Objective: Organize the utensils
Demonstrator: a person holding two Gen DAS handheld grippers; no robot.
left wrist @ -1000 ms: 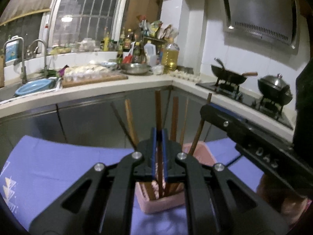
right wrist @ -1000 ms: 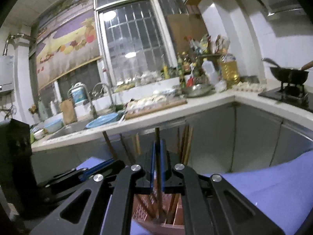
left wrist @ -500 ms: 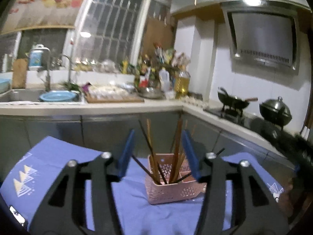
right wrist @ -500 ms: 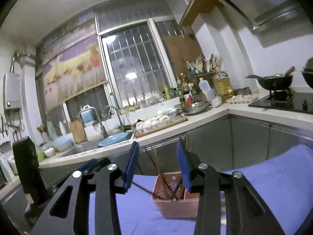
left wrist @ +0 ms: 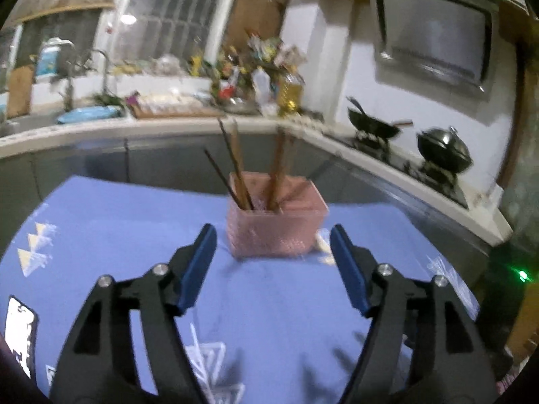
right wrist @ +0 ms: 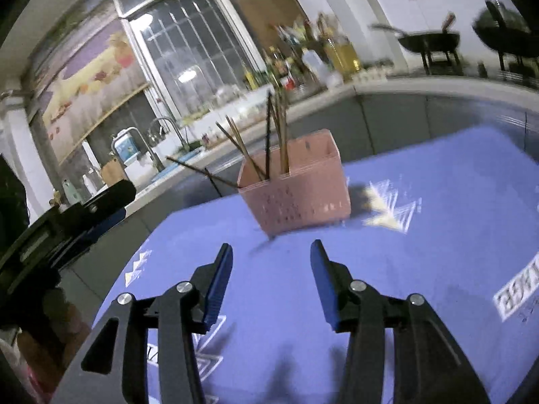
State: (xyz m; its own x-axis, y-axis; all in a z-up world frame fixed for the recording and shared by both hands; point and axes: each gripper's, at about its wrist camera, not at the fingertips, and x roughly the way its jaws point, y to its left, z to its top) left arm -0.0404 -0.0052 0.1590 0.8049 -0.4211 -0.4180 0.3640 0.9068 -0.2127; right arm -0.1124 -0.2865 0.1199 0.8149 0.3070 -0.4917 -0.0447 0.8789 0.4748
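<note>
Both grippers, clamped on chopsticks a second ago, now stand empty with jaws apart: left gripper [left wrist: 273,235], right gripper [right wrist: 271,252]. Chopsticks [left wrist: 235,165] stand in the basket [left wrist: 274,232] on the cloth [left wrist: 118,222]. Deposit appears complete.

Chopsticks [left wrist: 235,165] in basket [left wrist: 274,232] on tablecloth [left wrist: 118,222]

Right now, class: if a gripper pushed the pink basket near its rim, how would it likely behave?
The pink basket looks like thin perforated plastic, so probably light and apt to slide on the blue cloth. The tall chopsticks leaning outward may raise its balance, so a high push could tip it.
</note>
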